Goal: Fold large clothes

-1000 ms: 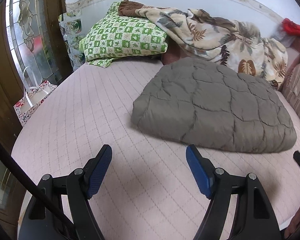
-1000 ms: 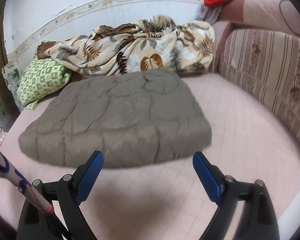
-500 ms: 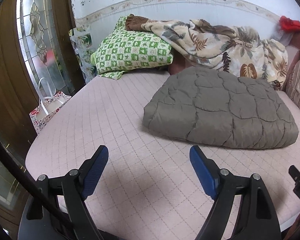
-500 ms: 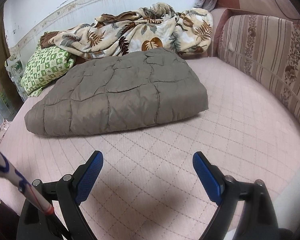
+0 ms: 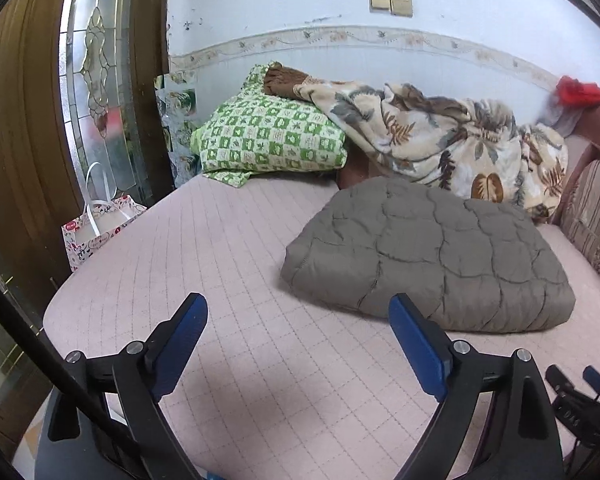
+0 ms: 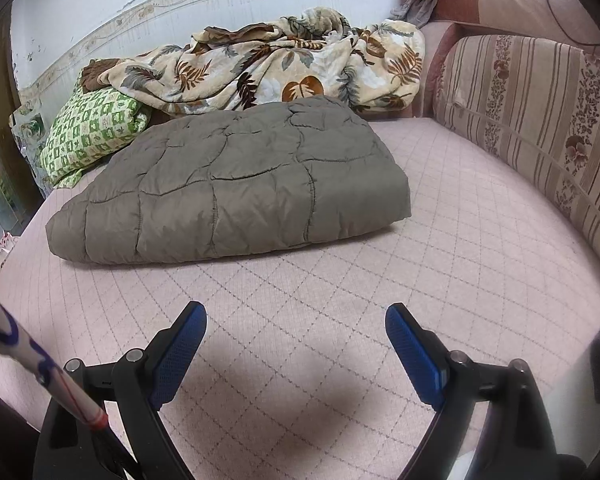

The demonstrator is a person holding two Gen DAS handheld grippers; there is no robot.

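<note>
A grey-brown quilted garment point(image 5: 432, 256) lies folded into a thick rectangle on the pink quilted bed point(image 5: 228, 272). It also shows in the right wrist view point(image 6: 236, 184), in the middle of the bed point(image 6: 440, 280). My left gripper point(image 5: 298, 320) is open and empty, above the bed's near edge, short of the garment's left corner. My right gripper point(image 6: 296, 328) is open and empty, held back from the garment's front edge. The right gripper's tip shows at the lower right of the left wrist view point(image 5: 572, 392).
A leaf-print blanket point(image 5: 440, 140) and a green checked pillow point(image 5: 272, 140) are piled at the back against the wall. A striped sofa back point(image 6: 540, 120) borders the right side. A gift bag point(image 5: 96, 232) stands by the glass door point(image 5: 96, 80) on the left.
Both grippers have pulled back and risen from the folded garment, so it looks farther away and more of the room shows. The garment has not moved. Both stay open.
</note>
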